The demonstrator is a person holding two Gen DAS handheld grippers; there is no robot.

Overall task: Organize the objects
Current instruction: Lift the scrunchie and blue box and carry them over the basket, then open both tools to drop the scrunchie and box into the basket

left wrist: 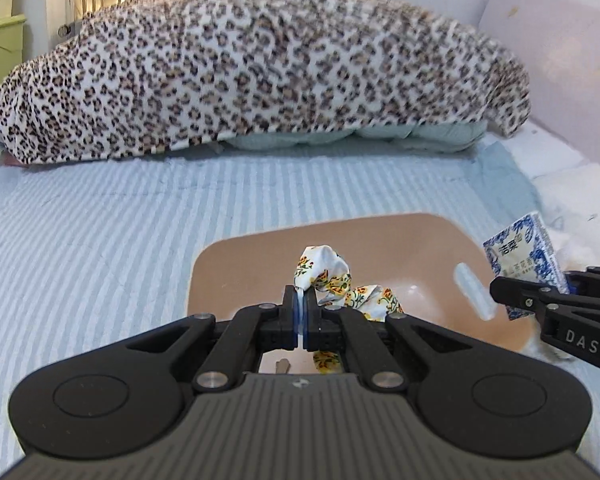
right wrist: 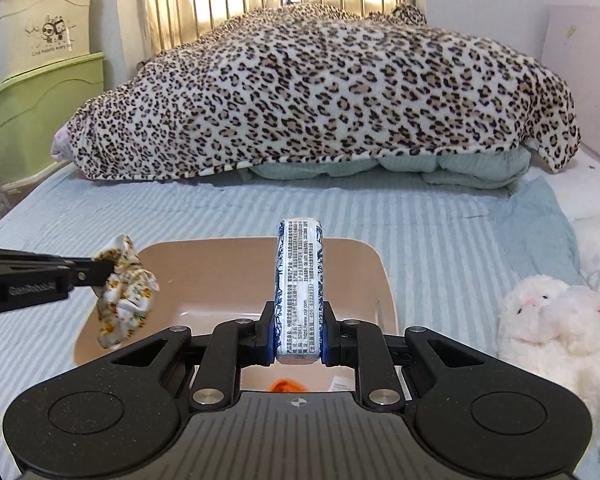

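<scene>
Over the shallow tan plastic tray (right wrist: 236,264) on the striped bed, the right gripper (right wrist: 299,330) clamps a light, squashy blue-and-white tissue pack (right wrist: 299,280) mid-body; the left gripper (left wrist: 301,316) pinches a limp floral fabric scrunchie (left wrist: 332,276) by its edge.

Bed (right wrist: 140,216) under a pale blue striped cover. Tan plastic basin (right wrist: 356,256) resting directly on the stripes near the front. Far end piled with folded pale green bedding (right wrist: 460,168), draped by a leopard-print blanket (right wrist: 320,92). White plush toy (right wrist: 548,320) lying on the cover just beside the basin, on the right. Wrinkled blue cloth (right wrist: 540,208) spread flat between the bedding and the plush toy.
</scene>
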